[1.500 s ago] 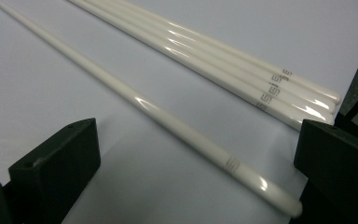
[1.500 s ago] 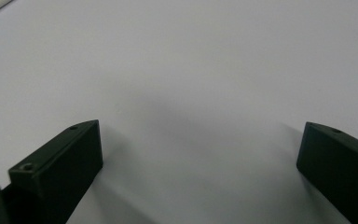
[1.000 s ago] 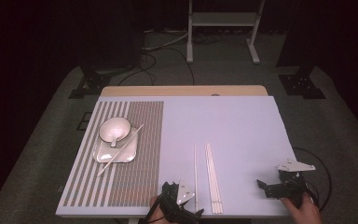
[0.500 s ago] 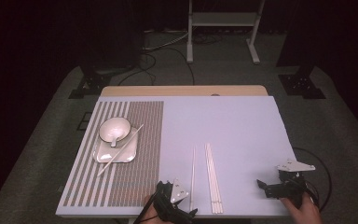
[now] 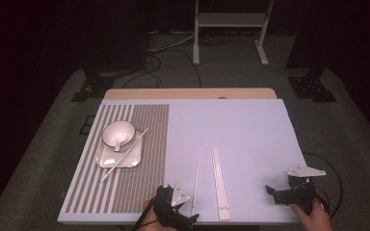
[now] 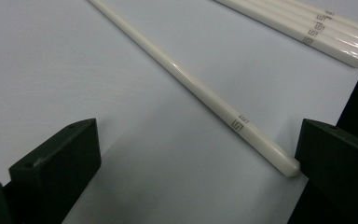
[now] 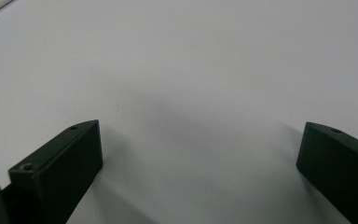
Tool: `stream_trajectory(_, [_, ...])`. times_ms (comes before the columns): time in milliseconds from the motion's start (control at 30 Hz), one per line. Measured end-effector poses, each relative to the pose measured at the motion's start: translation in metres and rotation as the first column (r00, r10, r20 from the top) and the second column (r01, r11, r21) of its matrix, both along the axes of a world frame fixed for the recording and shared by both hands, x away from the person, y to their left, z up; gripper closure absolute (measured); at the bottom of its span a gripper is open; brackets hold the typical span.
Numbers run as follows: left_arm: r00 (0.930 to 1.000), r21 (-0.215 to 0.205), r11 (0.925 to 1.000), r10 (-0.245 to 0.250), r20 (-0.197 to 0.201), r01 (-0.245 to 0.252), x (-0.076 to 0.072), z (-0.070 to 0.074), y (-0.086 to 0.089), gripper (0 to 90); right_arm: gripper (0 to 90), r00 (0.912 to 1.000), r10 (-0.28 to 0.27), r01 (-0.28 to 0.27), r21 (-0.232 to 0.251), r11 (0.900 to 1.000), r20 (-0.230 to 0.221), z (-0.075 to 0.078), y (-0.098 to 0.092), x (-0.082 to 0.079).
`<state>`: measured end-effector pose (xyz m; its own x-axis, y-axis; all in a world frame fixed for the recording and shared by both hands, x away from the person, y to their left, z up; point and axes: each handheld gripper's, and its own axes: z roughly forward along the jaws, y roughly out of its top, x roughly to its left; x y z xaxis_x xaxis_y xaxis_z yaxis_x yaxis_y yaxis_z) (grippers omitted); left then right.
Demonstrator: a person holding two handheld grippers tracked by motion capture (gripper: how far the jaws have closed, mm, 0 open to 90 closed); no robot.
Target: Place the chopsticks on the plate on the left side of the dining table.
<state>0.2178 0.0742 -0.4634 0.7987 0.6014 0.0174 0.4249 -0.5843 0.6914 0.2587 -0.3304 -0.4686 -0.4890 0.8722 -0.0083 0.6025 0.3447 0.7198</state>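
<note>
Cream single chopstick [image 6: 200, 88] flat on pale mat [image 5: 250, 134], long axis running away from near edge, blunt end just beside one jaw. Left gripper [image 6: 191, 163] nearest, wide open, empty. Right gripper [image 7: 196, 154] well apart, wide open, empty. Bundled chopsticks [image 5: 220, 185] just beside.

A cream chopstick [image 6: 200, 91] lies flat, alone, on the table.

Left gripper [image 5: 193, 217] is held at the table's [image 5: 250, 130] near edge, jaws just beside the single chopstick's [image 5: 196, 180] near end. A chopstick bundle [image 5: 220, 183] lies just to its right. Right gripper [image 5: 270, 189] is held well apart, near the right edge. A bowl [image 5: 118, 134] and plate [image 5: 121, 155] are set on the striped mat [image 5: 144, 168].
</note>
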Motion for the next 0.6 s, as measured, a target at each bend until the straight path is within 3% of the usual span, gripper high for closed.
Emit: stream_trajectory(600, [0.999,0.01,0.999,0.043,-0.006,-0.043,0.009,0.002,0.027,0.0,0.0,1.0,0.0,0.0,0.0,1.0,0.0,0.0,0.0,0.0])
